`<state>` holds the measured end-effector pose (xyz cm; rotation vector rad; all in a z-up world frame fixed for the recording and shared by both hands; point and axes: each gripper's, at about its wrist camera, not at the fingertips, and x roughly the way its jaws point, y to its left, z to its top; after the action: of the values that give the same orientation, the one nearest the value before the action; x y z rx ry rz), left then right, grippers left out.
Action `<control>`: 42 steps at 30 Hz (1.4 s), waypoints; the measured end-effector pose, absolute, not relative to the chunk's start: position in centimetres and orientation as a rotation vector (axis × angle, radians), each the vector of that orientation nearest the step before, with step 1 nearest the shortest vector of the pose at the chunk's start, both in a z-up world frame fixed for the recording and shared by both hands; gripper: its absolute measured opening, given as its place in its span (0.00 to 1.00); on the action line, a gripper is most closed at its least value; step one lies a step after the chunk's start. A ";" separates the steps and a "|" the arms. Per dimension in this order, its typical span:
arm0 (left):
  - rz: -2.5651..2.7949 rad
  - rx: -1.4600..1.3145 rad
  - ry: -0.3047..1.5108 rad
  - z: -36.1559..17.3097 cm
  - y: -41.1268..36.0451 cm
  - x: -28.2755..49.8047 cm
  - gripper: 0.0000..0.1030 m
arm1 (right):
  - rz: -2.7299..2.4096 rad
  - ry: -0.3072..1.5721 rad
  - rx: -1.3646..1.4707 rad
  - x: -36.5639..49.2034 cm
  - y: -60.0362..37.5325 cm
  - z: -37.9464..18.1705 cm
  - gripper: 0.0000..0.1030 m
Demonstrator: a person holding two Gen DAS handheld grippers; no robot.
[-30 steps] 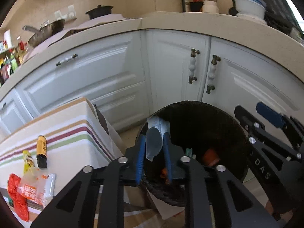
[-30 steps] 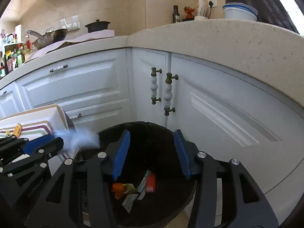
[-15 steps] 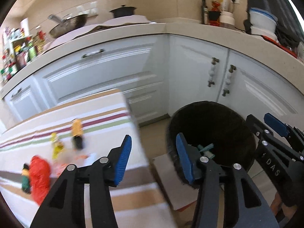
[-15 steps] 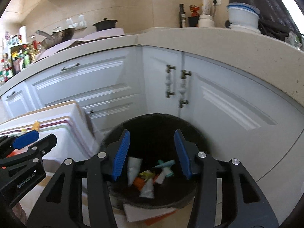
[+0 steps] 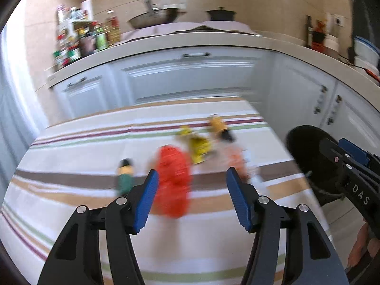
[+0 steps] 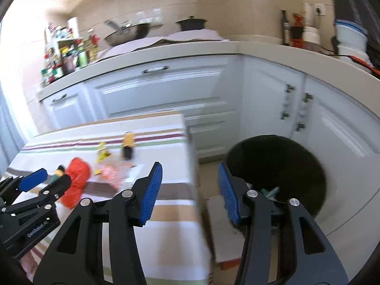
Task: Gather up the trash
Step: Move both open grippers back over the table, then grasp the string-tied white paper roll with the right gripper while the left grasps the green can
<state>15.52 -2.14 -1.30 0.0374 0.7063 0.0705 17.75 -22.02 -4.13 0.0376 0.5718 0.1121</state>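
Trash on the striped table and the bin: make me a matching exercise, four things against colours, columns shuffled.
Things:
1. crumpled wrapper
2. bin
3. small packet
4. gripper pads

Colours:
A. black
B. blue
C. red
D. yellow

Pairs: 1-C, 2-A, 3-D, 4-B
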 end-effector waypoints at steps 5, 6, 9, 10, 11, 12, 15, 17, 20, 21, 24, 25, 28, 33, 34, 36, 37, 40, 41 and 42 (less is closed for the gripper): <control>0.146 0.014 0.719 -2.0 2.2 14.3 0.58 | 0.166 0.619 0.014 18.0 -18.4 -5.2 0.46; 0.155 0.011 0.722 -2.0 2.9 14.2 0.58 | 0.172 0.631 0.005 18.2 -17.8 -5.4 0.46; 0.188 -0.005 0.736 -2.6 4.9 14.1 0.59 | 0.189 0.676 -0.011 18.8 -16.1 -6.2 0.46; 0.193 -0.009 0.741 -2.7 5.4 14.1 0.59 | 0.193 0.696 -0.016 19.1 -15.7 -6.6 0.46; 0.198 -0.012 0.748 -2.8 5.9 14.1 0.59 | 0.195 0.710 -0.018 19.3 -15.3 -6.8 0.46; 0.201 -0.014 0.751 -3.0 6.2 14.1 0.59 | 0.197 0.727 -0.021 19.5 -15.0 -7.1 0.46; 0.211 -0.027 0.761 -3.4 7.3 14.2 0.61 | 0.196 0.776 -0.037 20.2 -14.1 -7.9 0.46; 0.213 -0.035 0.769 -3.6 7.9 14.2 0.62 | 0.196 0.801 -0.047 20.5 -13.8 -8.2 0.46; 0.212 -0.037 0.776 -3.9 8.2 14.4 0.62 | 0.189 0.829 -0.063 20.8 -13.5 -8.6 0.37; 0.212 -0.038 0.778 -4.0 8.3 14.5 0.62 | 0.190 0.838 -0.068 20.9 -13.4 -8.8 0.36; 0.205 -0.040 0.787 -4.2 8.4 14.8 0.64 | 0.187 0.858 -0.073 21.1 -13.3 -9.0 0.31; 0.204 -0.040 0.790 -4.3 8.4 14.8 0.64 | 0.187 0.867 -0.072 21.2 -13.3 -9.2 0.31; 0.200 -0.043 0.795 -4.4 8.4 15.0 0.66 | 0.190 0.874 -0.066 21.3 -13.5 -9.3 0.27; 0.192 -0.050 0.801 -4.5 8.1 15.7 0.67 | 0.198 0.874 -0.052 21.2 -14.1 -9.2 0.17; 0.193 -0.047 0.802 -4.5 8.1 15.9 0.67 | 0.192 0.866 -0.046 21.1 -14.4 -9.1 0.17; 0.194 -0.048 0.805 -4.6 8.0 16.2 0.67 | 0.186 0.853 -0.043 20.9 -14.8 -8.9 0.17; 0.192 -0.055 0.810 -4.8 8.0 16.6 0.67 | 0.183 0.845 -0.041 20.7 -15.0 -8.7 0.17; 0.188 -0.065 0.832 -5.4 7.9 17.6 0.67 | 0.185 0.824 -0.031 20.2 -15.5 -8.1 0.17; 0.187 -0.062 0.837 -5.5 8.0 17.7 0.67 | 0.186 0.816 -0.030 20.0 -15.7 -7.9 0.17; 0.186 -0.058 0.846 -5.7 7.9 18.0 0.66 | 0.187 0.810 -0.030 19.9 -15.9 -7.8 0.17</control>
<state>18.03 7.92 -5.70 -0.0576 0.8463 0.1856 19.89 -15.87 -7.80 -0.0295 0.8097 0.1875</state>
